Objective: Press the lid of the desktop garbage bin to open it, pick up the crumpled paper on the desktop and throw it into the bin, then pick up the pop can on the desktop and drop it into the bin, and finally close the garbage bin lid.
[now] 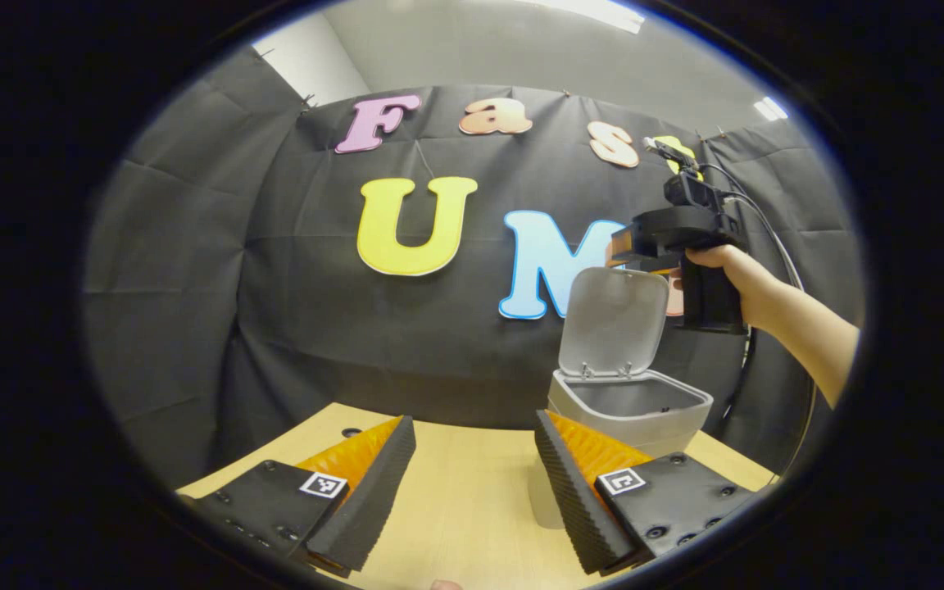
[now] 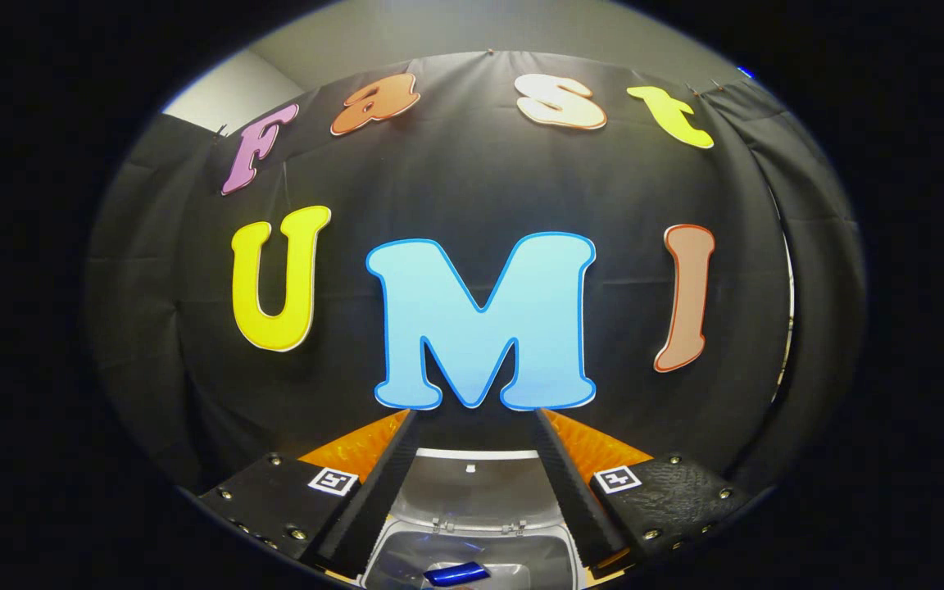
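The grey desktop bin point(image 1: 632, 406) stands on the wooden table point(image 1: 456, 500) at the right, its lid point(image 1: 613, 319) swung up and upright. My left gripper point(image 1: 476, 447) hovers low over the table, left of the bin, open with nothing between its fingers. A hand holds my right gripper point(image 1: 628, 250) high above the bin, just over the lid's top edge. In the right gripper view that gripper point(image 2: 472, 459) is open and looks down past the raised lid point(image 2: 472, 487) into the bin point(image 2: 390, 569), where a blue pop can point(image 2: 456, 574) lies below the fingers.
The black cloth wall hangs close behind the table and the bin. A forearm point(image 1: 808, 336) reaches in from the right above the bin. Bare tabletop stretches in front of and left of the bin.
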`<control>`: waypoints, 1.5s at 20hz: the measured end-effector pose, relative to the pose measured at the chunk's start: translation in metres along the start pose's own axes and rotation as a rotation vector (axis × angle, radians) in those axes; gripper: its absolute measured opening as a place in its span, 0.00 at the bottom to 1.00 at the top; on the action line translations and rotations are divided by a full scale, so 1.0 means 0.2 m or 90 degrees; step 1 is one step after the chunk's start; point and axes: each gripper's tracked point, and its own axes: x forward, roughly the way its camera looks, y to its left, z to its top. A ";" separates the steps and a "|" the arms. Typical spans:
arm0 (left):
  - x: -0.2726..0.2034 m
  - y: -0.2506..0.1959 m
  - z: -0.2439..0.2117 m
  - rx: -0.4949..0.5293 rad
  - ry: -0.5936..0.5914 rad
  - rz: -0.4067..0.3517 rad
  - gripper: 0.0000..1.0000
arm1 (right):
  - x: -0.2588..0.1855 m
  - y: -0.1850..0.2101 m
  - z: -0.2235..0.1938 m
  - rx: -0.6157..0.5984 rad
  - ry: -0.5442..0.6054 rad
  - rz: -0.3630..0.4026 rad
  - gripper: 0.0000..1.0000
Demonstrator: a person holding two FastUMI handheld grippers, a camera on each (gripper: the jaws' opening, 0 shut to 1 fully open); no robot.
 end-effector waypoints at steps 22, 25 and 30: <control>-0.14 -0.01 0.05 0.007 -0.026 -0.016 0.96 | -0.39 0.05 -0.26 0.004 0.038 0.003 0.89; -0.15 -0.02 0.05 0.006 -0.027 -0.020 0.96 | -0.41 0.05 -0.31 0.006 0.052 0.003 0.89; -0.18 0.01 0.04 0.011 -0.027 -0.012 0.96 | -0.42 0.06 -0.46 0.005 0.097 0.001 0.89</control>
